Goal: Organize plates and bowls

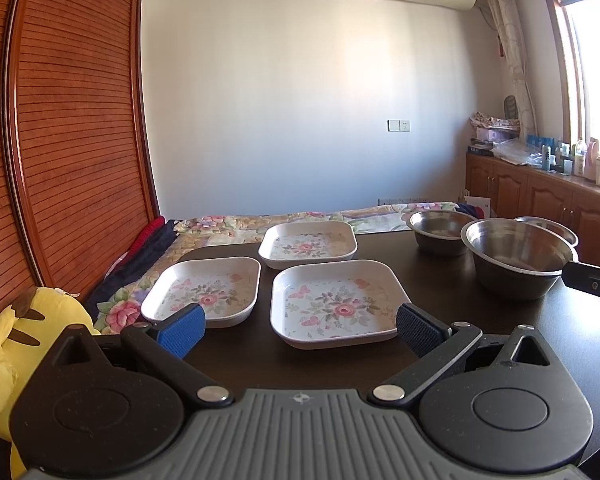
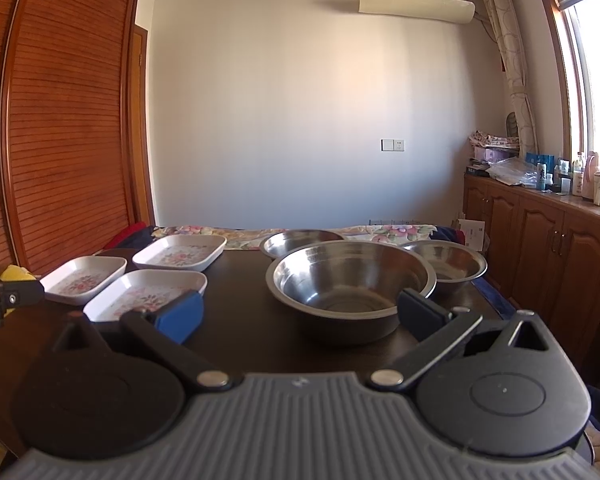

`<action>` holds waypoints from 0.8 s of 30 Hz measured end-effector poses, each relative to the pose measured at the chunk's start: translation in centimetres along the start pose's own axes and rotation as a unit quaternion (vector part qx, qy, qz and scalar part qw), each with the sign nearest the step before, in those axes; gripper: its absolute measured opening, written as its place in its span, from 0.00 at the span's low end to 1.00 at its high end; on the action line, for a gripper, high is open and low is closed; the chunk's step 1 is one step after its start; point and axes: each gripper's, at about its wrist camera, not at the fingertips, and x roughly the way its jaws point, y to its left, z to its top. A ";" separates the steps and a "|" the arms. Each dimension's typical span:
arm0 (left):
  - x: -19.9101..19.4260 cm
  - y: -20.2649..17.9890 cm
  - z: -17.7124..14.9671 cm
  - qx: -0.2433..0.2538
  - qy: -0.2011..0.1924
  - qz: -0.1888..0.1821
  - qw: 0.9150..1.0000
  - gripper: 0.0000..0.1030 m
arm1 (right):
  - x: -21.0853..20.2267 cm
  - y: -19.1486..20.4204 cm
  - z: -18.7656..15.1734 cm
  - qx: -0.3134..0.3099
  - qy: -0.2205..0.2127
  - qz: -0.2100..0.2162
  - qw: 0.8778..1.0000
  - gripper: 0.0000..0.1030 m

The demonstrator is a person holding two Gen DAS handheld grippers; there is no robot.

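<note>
Three square white floral plates sit on the dark table [image 1: 440, 292]: a near one [image 1: 334, 304], a left one [image 1: 204, 290] and a far one [image 1: 308, 244]. Three steel bowls stand to the right: a large near bowl [image 1: 516, 258], a far bowl [image 1: 440, 230] and a right one [image 1: 548, 228]. My left gripper [image 1: 300, 326] is open and empty, just short of the near plate. My right gripper [image 2: 300, 314] is open and empty, just short of the large bowl [image 2: 350, 284]. The right wrist view also shows the plates [image 2: 148, 292] at left.
A bed with a floral cover [image 1: 236, 226] lies beyond the table. A slatted wooden wardrobe [image 1: 68, 128] stands at left, a yellow plush toy [image 1: 24, 332] beside the table's left edge. Wooden cabinets [image 2: 540, 240] with bottles line the right wall.
</note>
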 end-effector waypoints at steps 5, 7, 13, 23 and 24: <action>0.4 0.0 -0.1 0.002 0.011 -0.001 1.000 1.00 | 0.1 0.1 -0.1 0.000 0.002 0.001 1.000 1.00; 0.7 0.0 -0.3 0.004 0.017 -0.001 1.000 1.00 | 0.2 0.1 -0.1 0.000 0.003 0.002 1.000 1.00; 2.2 0.3 -1.0 0.005 0.054 -0.005 0.998 1.00 | 0.7 0.7 -0.2 -0.005 0.010 0.011 1.000 1.00; 3.8 0.8 -1.0 0.020 0.088 -0.015 0.996 1.00 | 2.5 2.6 0.4 -0.030 0.021 0.041 0.998 1.00; 4.0 1.0 -0.9 0.017 0.091 -0.020 0.996 1.00 | 2.7 2.8 0.4 -0.034 0.022 0.044 0.998 1.00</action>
